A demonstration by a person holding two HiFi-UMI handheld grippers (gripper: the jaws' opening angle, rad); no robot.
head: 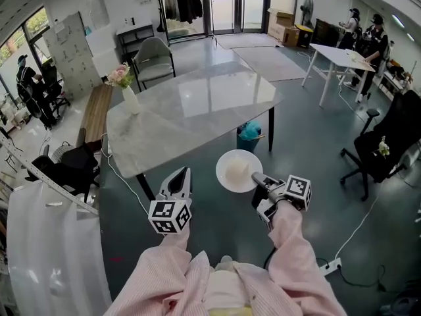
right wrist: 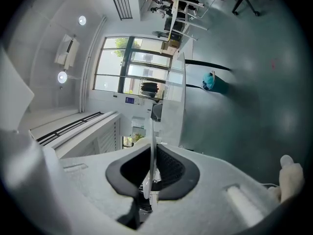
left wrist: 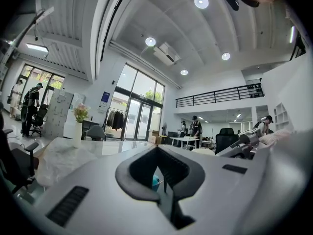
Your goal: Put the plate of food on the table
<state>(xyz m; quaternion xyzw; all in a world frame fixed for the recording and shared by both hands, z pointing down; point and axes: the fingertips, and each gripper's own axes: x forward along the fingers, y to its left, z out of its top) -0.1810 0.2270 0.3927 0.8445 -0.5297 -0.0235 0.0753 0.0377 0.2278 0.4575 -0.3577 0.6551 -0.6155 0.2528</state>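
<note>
My right gripper (head: 258, 180) pinches the plate (head: 235, 170) by its rim, holding it just off the table's (head: 197, 107) near edge. My left gripper (head: 180, 175), beside that edge, is closed and empty.

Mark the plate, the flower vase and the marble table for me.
plate (head: 224, 170): head view, bare left part of the dish.
flower vase (head: 131, 101): head view, white body below the blooms.
marble table (head: 197, 107): head view, bare middle of the top.
</note>
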